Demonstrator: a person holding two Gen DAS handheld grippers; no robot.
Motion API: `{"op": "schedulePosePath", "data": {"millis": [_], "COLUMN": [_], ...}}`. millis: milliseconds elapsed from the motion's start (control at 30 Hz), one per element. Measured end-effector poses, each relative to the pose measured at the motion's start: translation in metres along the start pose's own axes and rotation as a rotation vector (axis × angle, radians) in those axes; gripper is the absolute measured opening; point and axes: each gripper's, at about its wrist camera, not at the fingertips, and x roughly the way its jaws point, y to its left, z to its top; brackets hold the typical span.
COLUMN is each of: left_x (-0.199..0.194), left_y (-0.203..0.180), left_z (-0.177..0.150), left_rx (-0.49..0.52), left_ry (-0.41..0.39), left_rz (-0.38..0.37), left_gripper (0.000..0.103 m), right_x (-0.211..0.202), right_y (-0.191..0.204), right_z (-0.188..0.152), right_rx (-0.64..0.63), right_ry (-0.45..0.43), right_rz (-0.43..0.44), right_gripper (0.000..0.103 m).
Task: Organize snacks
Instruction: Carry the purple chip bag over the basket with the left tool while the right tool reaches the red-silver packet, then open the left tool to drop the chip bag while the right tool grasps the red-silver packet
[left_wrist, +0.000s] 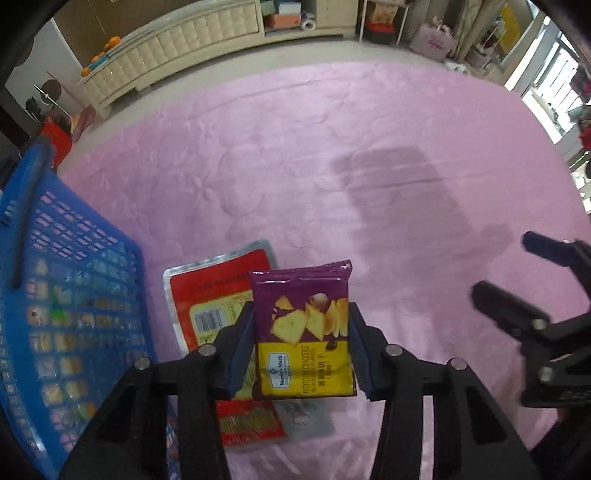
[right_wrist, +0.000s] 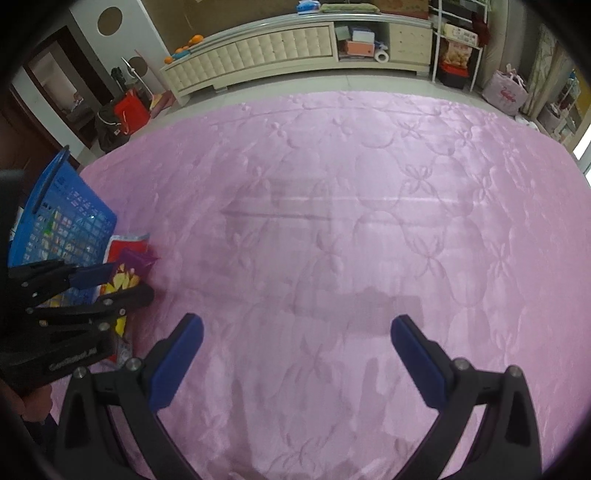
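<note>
My left gripper (left_wrist: 301, 328) is clamped on the purple-and-yellow cracker packet (left_wrist: 304, 325): both blue pads press its side edges about halfway up, one at 9 o'clock of the pack, the other at 3 o'clock. The packet stands upright between the fingers, its purple top seam clear of the tips at 12 o'clock and its yellow lower half down toward the camera.

Beneath and behind it, toward 8 o'clock, a red flat snack pouch (left_wrist: 218, 295) lies on the pink quilted bedspread (left_wrist: 332, 166); a grey packet (left_wrist: 306, 417) shows just under the held pack at 6 o'clock. The blue plastic basket (left_wrist: 74, 295) sits at 9 o'clock, just beside the red pouch, with small snacks visible through its mesh.

My right gripper (right_wrist: 297, 328) is spread wide with nothing between the pads, only bare bedspread below. From its camera, the left gripper and packet are at 9 o'clock, next to the basket.
</note>
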Motion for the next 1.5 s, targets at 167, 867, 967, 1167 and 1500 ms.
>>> {"op": "schedulePosePath", "data": {"millis": [167,867,967,1167,1500], "left_x": [-0.049,-0.153,-0.151,-0.148,-0.125], "left_y": [-0.001,0.135,0.151,0.163,0.175], "left_z": [-0.004,-0.081,-0.09,-0.1,-0.104], "left_rx": [0.027,-0.14,-0.158,-0.15,-0.153], "left_ry": [-0.085,-0.251,-0.248,-0.236,-0.191], "left_rz": [-0.002,0.066,0.06,0.057,0.029], "left_gripper": [0.044,0.044,0.044,0.044,0.044], "right_x": [-0.019,0.014,0.029,0.062,0.102], "right_y": [0.01,0.138,0.153,0.173,0.18], "right_z": [-0.003,0.014,0.017,0.016,0.011], "right_rx": [0.008,-0.015,-0.023,-0.049,-0.103], "right_ry": [-0.007,0.098,0.128,0.164,0.155], "right_rz": [0.006,0.088,0.082,0.039,-0.016], "right_gripper": [0.103,0.103,0.103,0.103,0.103]}}
